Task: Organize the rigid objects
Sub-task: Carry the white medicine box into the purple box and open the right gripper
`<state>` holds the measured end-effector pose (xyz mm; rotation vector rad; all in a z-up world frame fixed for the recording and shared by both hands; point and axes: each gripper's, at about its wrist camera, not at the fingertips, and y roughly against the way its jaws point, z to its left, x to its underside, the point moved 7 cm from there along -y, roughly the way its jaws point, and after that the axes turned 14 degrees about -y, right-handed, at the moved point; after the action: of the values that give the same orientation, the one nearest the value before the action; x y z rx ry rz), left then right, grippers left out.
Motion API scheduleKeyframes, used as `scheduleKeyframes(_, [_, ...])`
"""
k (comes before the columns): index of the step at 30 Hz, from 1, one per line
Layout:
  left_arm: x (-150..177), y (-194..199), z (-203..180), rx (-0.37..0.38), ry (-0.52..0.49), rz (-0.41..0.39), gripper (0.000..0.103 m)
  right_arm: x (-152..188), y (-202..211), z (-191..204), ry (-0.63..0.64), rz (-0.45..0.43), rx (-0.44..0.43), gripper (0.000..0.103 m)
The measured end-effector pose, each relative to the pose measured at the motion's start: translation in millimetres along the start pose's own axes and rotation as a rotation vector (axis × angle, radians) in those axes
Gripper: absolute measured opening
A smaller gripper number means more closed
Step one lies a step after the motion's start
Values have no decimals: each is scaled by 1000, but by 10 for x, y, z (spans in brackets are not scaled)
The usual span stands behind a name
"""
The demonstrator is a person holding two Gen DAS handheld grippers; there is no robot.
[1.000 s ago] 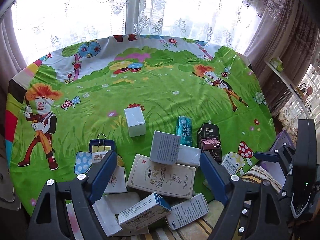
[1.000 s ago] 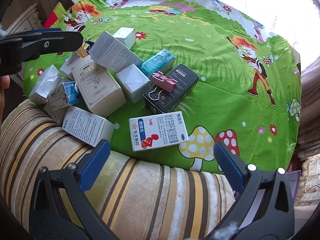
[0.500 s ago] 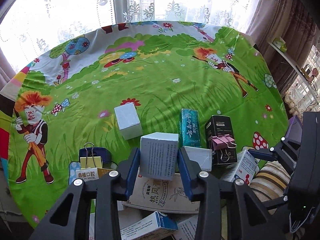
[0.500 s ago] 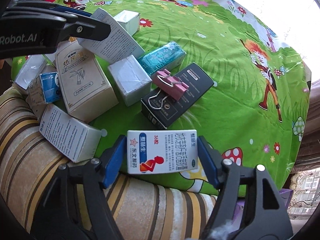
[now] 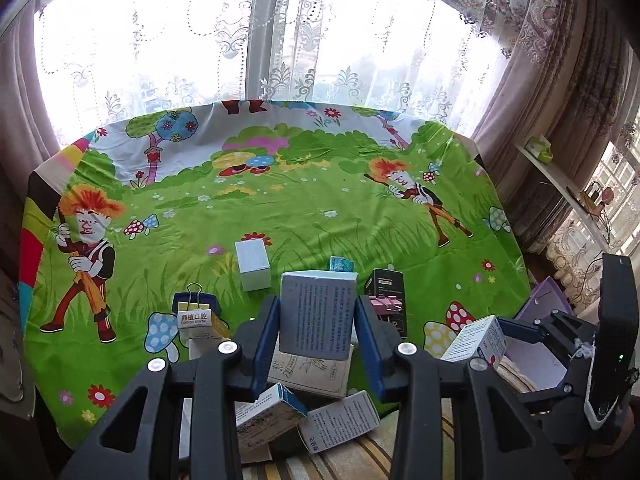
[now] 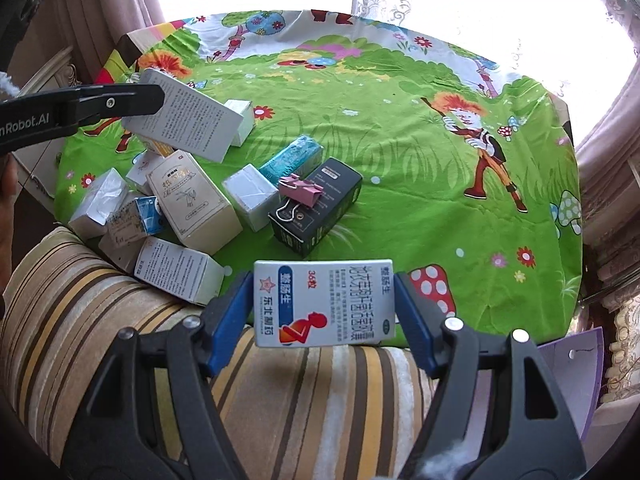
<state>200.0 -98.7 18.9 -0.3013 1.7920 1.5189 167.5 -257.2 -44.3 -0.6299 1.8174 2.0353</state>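
Observation:
My left gripper (image 5: 316, 332) is shut on a white box with grey print (image 5: 317, 314) and holds it lifted above the pile; the box also shows in the right wrist view (image 6: 184, 120). My right gripper (image 6: 324, 312) is shut on a white medicine box with a red figure (image 6: 324, 304), raised over the table's near edge; it also shows in the left wrist view (image 5: 476, 338). Below lie a large cream box (image 6: 192, 204), a black box (image 6: 320, 210) with a pink binder clip (image 6: 300, 192), a teal box (image 6: 292, 158) and several white boxes.
The round table wears a green cartoon cloth (image 6: 400, 140). A small white box (image 5: 252, 264) stands apart toward the middle. A yellow binder clip (image 5: 196, 300) sits on a box at the left. A striped cushion (image 6: 280, 384) lies at the near edge. Curtains hang behind.
Both grippers closed on their boxes and lifted them: the left raised the grey-print box off the pile, the right raised the red-figure box off the cloth.

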Motion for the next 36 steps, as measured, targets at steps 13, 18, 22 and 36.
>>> scheduleKeyframes(13, [185, 215, -1244, 356, 43, -42, 39, 417, 652, -1061, -263, -95, 119, 73])
scheduleKeyframes(18, [267, 91, -1721, 468, 30, 7, 39, 622, 831, -1542, -376, -118, 190, 73])
scheduleKeyframes(22, [302, 13, -2071, 539, 21, 42, 39, 736, 936, -1864, -449, -128, 247, 73])
scheduleKeyframes(36, [456, -53, -2543, 604, -61, 101, 64, 771, 1148, -2171, -546, -184, 338, 90])
